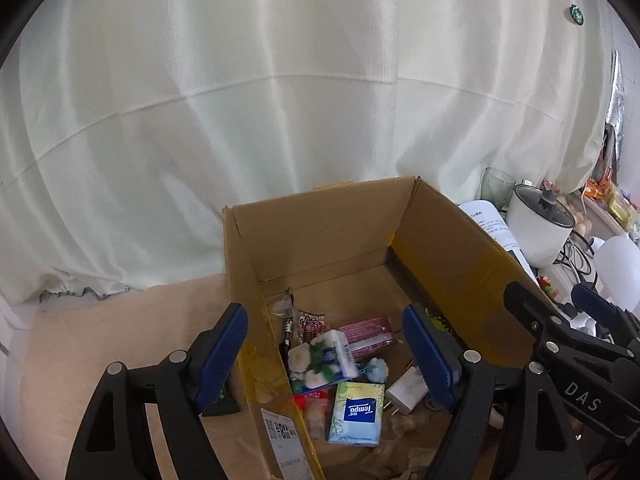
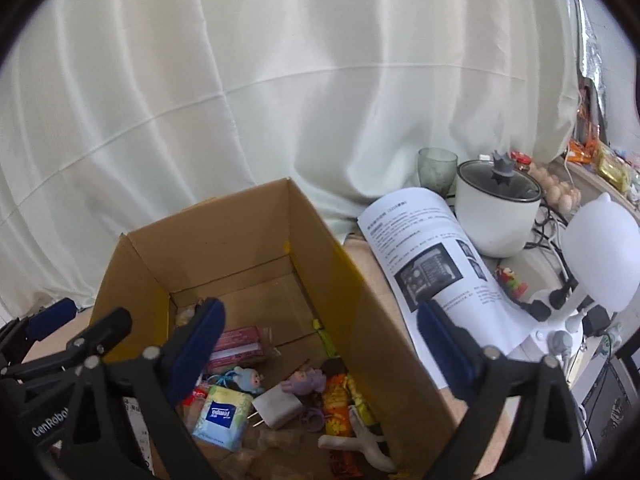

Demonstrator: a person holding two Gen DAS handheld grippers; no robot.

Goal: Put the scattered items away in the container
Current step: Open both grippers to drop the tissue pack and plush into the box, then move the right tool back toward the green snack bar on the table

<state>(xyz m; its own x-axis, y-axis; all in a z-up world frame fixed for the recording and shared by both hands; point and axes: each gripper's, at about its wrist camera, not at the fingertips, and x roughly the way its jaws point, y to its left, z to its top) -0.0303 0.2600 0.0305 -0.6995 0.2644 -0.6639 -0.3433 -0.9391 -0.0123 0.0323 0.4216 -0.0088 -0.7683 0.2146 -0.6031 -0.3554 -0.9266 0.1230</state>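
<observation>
An open cardboard box [image 1: 320, 232] stands on the table and also shows in the right wrist view [image 2: 224, 232]. Inside lie several items: a Tempo tissue pack [image 1: 356, 412] [image 2: 222, 416], a white charger plug [image 1: 406, 390] [image 2: 276, 406], a floral tissue pack [image 1: 324, 360], a pink packet [image 1: 366, 336] [image 2: 238, 344] and snack wrappers [image 2: 340, 400]. My left gripper [image 1: 326, 356] hangs open and empty above the box's left wall. My right gripper [image 2: 320, 346] hangs open and empty above the box's right wall.
Right of the box lie a printed manual [image 2: 432, 264], a white cooker with a glass lid [image 2: 496, 208], a green glass [image 2: 436, 168], a white lamp [image 2: 600, 256], cables and a small toy [image 2: 510, 280]. A white curtain [image 1: 280, 100] hangs behind.
</observation>
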